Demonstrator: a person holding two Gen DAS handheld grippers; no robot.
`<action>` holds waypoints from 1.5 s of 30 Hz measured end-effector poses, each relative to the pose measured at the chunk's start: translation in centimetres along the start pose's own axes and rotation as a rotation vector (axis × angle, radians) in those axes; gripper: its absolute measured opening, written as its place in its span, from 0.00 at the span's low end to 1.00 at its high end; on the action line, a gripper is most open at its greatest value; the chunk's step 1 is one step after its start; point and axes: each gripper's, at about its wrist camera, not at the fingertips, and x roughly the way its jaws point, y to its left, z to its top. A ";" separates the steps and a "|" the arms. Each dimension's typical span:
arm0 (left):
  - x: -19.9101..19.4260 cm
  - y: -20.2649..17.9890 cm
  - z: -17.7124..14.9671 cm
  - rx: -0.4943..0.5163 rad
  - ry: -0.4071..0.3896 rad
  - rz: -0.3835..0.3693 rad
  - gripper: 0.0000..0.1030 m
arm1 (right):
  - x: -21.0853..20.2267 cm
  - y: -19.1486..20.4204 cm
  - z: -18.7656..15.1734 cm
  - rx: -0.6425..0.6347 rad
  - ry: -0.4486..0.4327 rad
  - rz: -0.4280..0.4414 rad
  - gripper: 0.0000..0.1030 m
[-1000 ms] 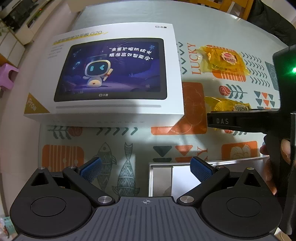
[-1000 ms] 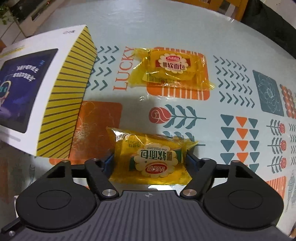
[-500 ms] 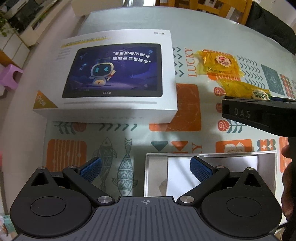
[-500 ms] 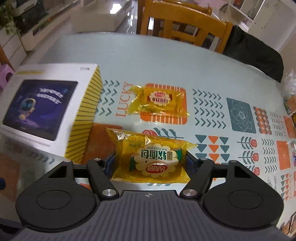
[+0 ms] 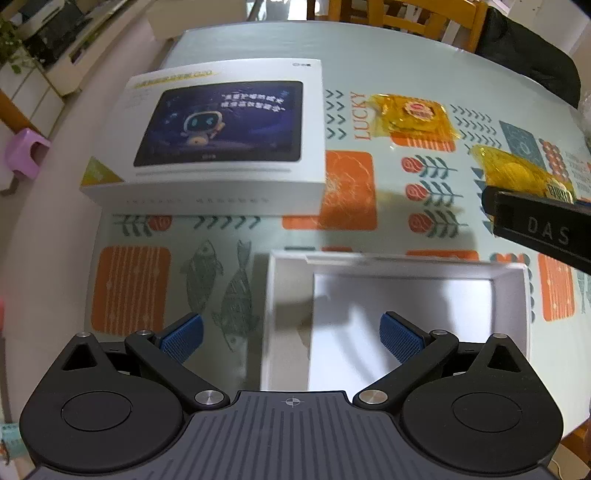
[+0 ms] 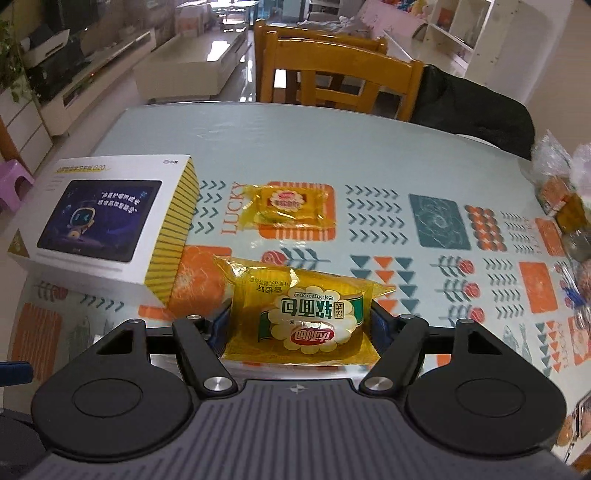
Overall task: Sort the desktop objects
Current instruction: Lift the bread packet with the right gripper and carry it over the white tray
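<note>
On the patterned tablecloth point(image 5: 236, 258), the left wrist view shows the left gripper point(image 5: 291, 334) spread wide and empty over an open white box point(image 5: 511, 275) near the tablet carton point(image 5: 221, 129), while the right wrist view shows the right gripper point(image 6: 299, 325) clenched on a yellow bread packet point(image 6: 295, 310) above the table, a second packet point(image 6: 286, 206) lying beyond.

- A table point(image 6: 332, 147) in pale blue-green, patterned with orange and teal motifs.
- Two wooden chairs point(image 6: 343, 79) at its far edge; a dark garment point(image 6: 476, 110) hangs beside them.
- A glossy pale floor point(image 6: 236, 62) reflects light.
- A low white cabinet point(image 6: 96, 85) at left.
- A purple stool point(image 6: 14, 181), possibly plastic.
- White shelves point(image 6: 465, 33) at right.
</note>
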 end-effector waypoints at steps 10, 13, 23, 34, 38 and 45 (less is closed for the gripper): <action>-2.1 -2.7 -4.5 -0.005 -0.010 0.012 1.00 | -3.6 -3.2 -4.4 0.034 -0.010 0.007 0.86; -2.3 -3.3 -5.8 -0.009 -0.006 0.022 1.00 | -4.3 -4.0 -5.7 0.041 -0.011 0.016 0.86; -3.4 -4.1 -8.6 -0.046 -0.010 0.069 1.00 | -4.3 -5.5 -10.8 0.032 0.064 0.080 0.87; -3.4 -2.4 -9.3 -0.093 -0.014 0.149 1.00 | -3.6 -3.9 -13.4 -0.008 0.145 0.190 0.87; -3.0 -1.3 -9.0 -0.117 -0.008 0.172 1.00 | -2.4 -3.4 -13.4 -0.009 0.181 0.213 0.87; -2.4 0.5 -7.6 -0.150 0.009 0.185 1.00 | -0.7 -1.5 -13.5 -0.053 0.217 0.228 0.88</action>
